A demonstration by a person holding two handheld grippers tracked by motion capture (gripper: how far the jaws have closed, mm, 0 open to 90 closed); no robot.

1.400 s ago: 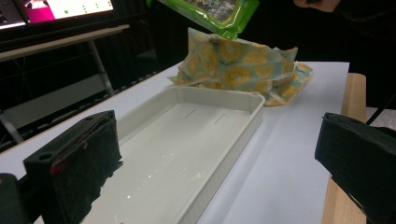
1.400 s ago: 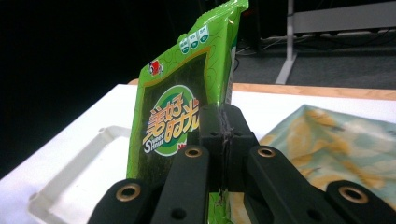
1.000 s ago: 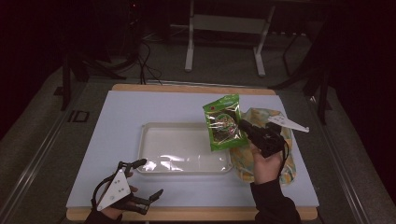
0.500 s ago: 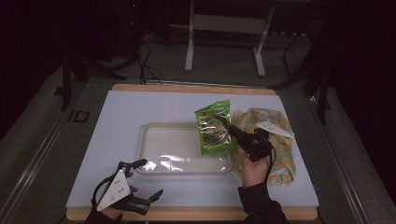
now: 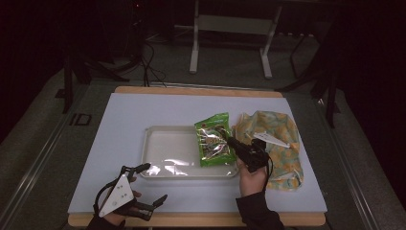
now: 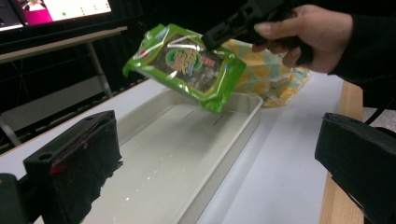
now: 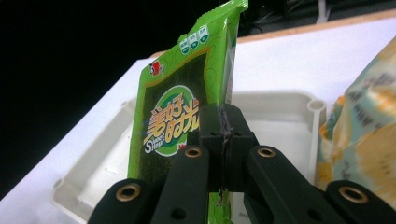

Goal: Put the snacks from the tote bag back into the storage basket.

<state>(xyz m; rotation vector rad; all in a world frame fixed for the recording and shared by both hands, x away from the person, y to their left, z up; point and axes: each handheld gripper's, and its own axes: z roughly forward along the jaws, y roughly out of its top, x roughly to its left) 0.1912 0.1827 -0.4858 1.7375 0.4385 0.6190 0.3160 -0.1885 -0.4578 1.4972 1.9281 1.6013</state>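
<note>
One snack bag is pinched tight in the right gripper jaws, and it's dropped lower and shifted left since a second ago — now hanging tilted over the tray's right end, so a drop-in looks close. Left gripper idles on the worktop, jaws wide.

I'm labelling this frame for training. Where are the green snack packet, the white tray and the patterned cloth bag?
green snack packet (image 5: 214,143), high view, middle of its printed face.
white tray (image 5: 170,153), high view, bare floor of the tray.
patterned cloth bag (image 5: 282,127), high view, upper part of the fabric.
</note>
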